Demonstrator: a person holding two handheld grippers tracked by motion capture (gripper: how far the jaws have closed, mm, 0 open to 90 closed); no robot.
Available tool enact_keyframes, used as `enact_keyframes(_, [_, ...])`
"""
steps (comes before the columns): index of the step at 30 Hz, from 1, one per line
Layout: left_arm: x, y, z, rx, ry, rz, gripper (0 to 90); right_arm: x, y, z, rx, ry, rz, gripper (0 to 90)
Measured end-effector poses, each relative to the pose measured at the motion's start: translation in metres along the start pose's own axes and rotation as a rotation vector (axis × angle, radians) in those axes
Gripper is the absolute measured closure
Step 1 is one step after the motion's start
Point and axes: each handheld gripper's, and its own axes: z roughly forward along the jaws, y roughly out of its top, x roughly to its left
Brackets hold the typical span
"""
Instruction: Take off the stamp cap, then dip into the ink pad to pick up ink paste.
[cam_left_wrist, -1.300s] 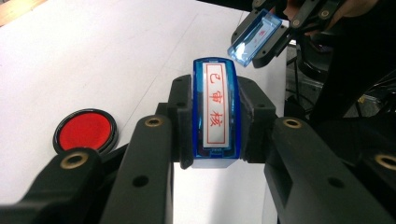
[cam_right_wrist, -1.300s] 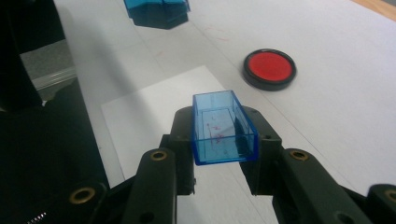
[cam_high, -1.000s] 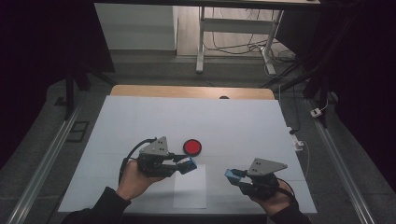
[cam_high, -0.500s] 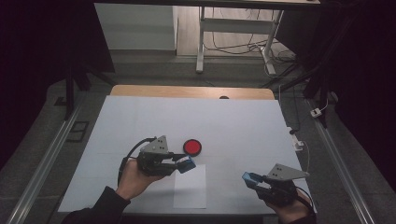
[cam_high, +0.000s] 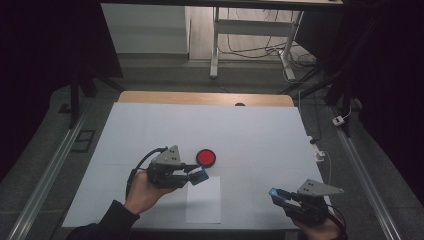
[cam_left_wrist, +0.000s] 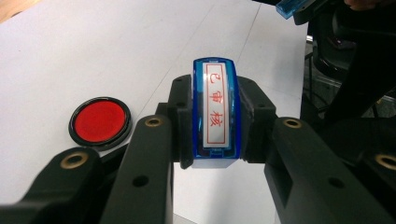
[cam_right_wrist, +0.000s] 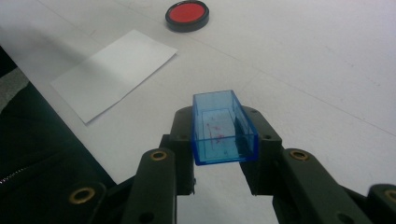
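My left gripper (cam_high: 197, 175) (cam_left_wrist: 215, 121) is shut on a blue stamp (cam_left_wrist: 215, 114) whose white face carries red characters; the stamp (cam_high: 199, 175) hangs just above the top edge of a white paper sheet (cam_high: 203, 199). A round red ink pad (cam_high: 205, 157) (cam_left_wrist: 99, 121) in a black rim lies on the table just beyond it. Near the table's front right corner my right gripper (cam_high: 276, 195) (cam_right_wrist: 224, 135) is shut on the stamp's clear blue cap (cam_right_wrist: 223, 127) (cam_high: 276, 194), its hollow side up. The paper sheet (cam_right_wrist: 114, 70) and ink pad (cam_right_wrist: 187, 14) lie farther off in the right gripper view.
A white mat (cam_high: 210, 135) covers the tabletop, with a wooden strip (cam_high: 200, 98) along its far edge. Metal rails (cam_high: 50, 170) run down both sides. A cable and plug (cam_high: 320, 152) hang off the right edge. A dark sleeve (cam_right_wrist: 37, 154) is near the table's front edge.
The right gripper, holding the blue cap, has moved right and toward the front edge of the table. The left gripper with the stamp has stayed in place.
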Motion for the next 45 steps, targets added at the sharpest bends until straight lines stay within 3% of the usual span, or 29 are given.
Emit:
enact_keyframes(4, [0.001, -0.001, 0.0, -0.004, 0.008, 0.009, 70.2, -0.001, -0.001, -0.001, 0.001, -0.003, 0.008, 68.4])
enact_keyframes(9, [0.003, -0.001, 0.002, 0.0, 0.027, 0.05, 70.2, -0.001, 0.0, 0.0, 0.01, -0.006, 0.011, 68.4])
enact_keyframes(22, [0.019, 0.002, 0.01, 0.039, 0.036, -0.022, 70.2, 0.0, -0.001, 0.0, 0.011, -0.001, -0.007, 68.3])
enact_keyframes(31, [0.028, 0.006, 0.018, 0.07, 0.062, -0.021, 70.2, 0.001, -0.001, 0.0, 0.011, 0.001, -0.009, 68.3])
enact_keyframes(45, [0.046, 0.013, 0.03, 0.073, 0.09, -0.034, 70.2, 0.001, 0.0, 0.0, 0.012, -0.002, -0.014, 68.3])
